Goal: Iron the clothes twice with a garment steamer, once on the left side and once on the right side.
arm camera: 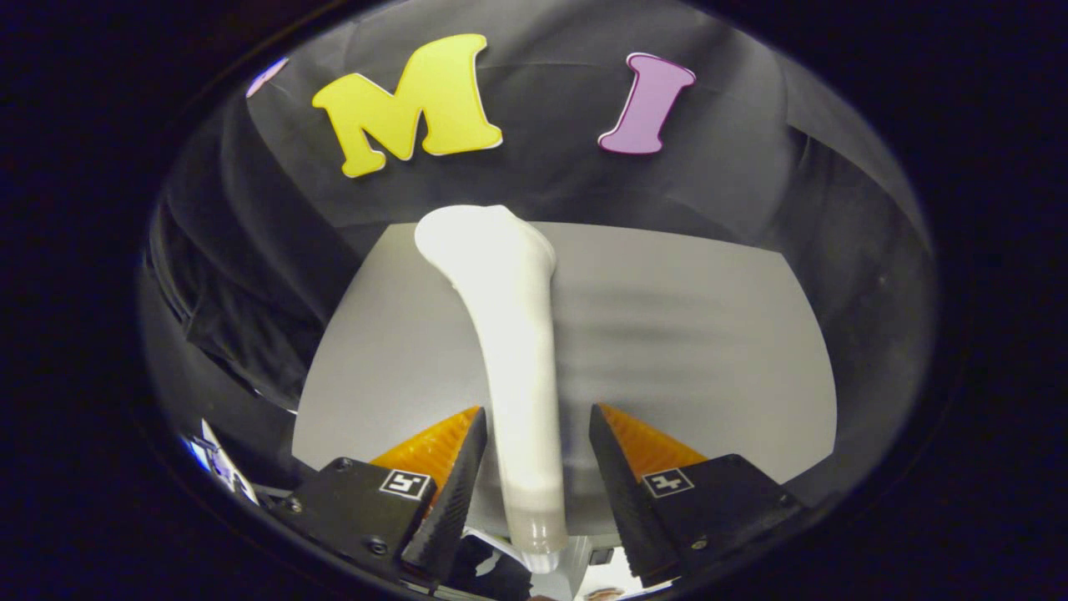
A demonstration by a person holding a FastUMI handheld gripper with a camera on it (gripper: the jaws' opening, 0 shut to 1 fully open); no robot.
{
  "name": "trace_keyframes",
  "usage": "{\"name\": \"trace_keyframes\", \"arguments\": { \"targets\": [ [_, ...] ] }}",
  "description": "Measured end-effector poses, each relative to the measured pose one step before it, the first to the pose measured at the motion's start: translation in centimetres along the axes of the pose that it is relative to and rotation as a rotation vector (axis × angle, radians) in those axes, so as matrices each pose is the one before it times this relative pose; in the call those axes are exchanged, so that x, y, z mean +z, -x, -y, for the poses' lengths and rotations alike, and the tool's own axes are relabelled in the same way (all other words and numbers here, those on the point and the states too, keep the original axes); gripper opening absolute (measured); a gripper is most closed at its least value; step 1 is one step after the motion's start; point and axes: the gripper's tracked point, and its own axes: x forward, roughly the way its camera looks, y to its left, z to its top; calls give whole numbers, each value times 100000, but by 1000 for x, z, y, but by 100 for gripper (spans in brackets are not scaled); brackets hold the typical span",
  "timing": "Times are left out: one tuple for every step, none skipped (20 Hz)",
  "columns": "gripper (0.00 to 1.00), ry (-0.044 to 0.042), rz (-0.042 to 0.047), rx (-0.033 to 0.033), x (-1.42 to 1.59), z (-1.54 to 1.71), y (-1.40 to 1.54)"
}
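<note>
A white steamer (509,334) stands between the 2 fingers of the hand-held gripper (538,434), its slim handle running from low between them up to a wider, rounded head that leans left beyond the tips. The fingers are spread, with a gap on each side of the handle. Behind it lies the grey bench (709,334).

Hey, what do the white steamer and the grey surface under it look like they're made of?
The white steamer, lying between the open tongs with gaps on both sides, looks like smooth, slightly glossy plastic, with a more translucent band at its near end. The grey surface looks matte; whether it is board or cloth is unclear.
</note>
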Motion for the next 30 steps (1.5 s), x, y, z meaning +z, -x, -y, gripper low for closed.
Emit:
{"name": "trace_keyframes", "arguments": {
  "targets": [
    [77, -63, -793, 568, -40, -78, -182],
    [76, 221, -1306, -99, -165, 49, -154],
    [72, 389, -1061, -69, -243, -21, -223],
    [70, 1052, -1790, 102, -466, -52, -299],
    [66, 1377, 1162, -672, 234, -106, 92],
    [64, 78, -1159, -461, -425, 65, -129],
    [59, -795, 820, -358, 378, 19, 13],
    [54, -902, 156, -501, 49, 118, -43],
    [49, -1203, 717, -151, -25, 8, -69],
    [43, -1090, 1464, -267, 85, 51, -65],
    [42, 261, 1415, -243, -156, 21, 120],
    [40, 672, 1128, -351, -66, 49, 87],
    [38, -1325, 1258, -397, -67, 137, 183],
    [37, -1929, 1244, 597, 57, 52, 24],
    [35, -3182, -36, 999, -299, 12, 58],
    [34, -1554, 506, 1042, -226, 5, 186],
    [34, -594, -44, 975, -346, 9, 178],
    [34, 511, -164, 982, -525, -32, 349],
    [34, -3, -103, 1144, -872, 130, 746],
    [34, -1277, 813, 1129, -430, 44, 654],
    [34, -1091, 1653, 1056, -224, 67, 513],
    [34, -733, 1626, 994, -226, -70, 648],
    [34, 441, 1320, 1641, -431, -257, 838],
    [34, 939, 1316, 1947, -424, -303, 849],
    [34, 941, 1029, 1406, -487, -184, 764],
    [34, 646, 1114, 1240, -262, -182, 890],
    [34, -36, 1229, 1117, -229, -156, 730],
    [34, 563, 1296, 1222, -199, -144, 885],
    [34, 1290, 1220, 1573, -381, -215, 999],
    [34, 1509, 1208, 1732, -284, -363, 840]
  ]
}}
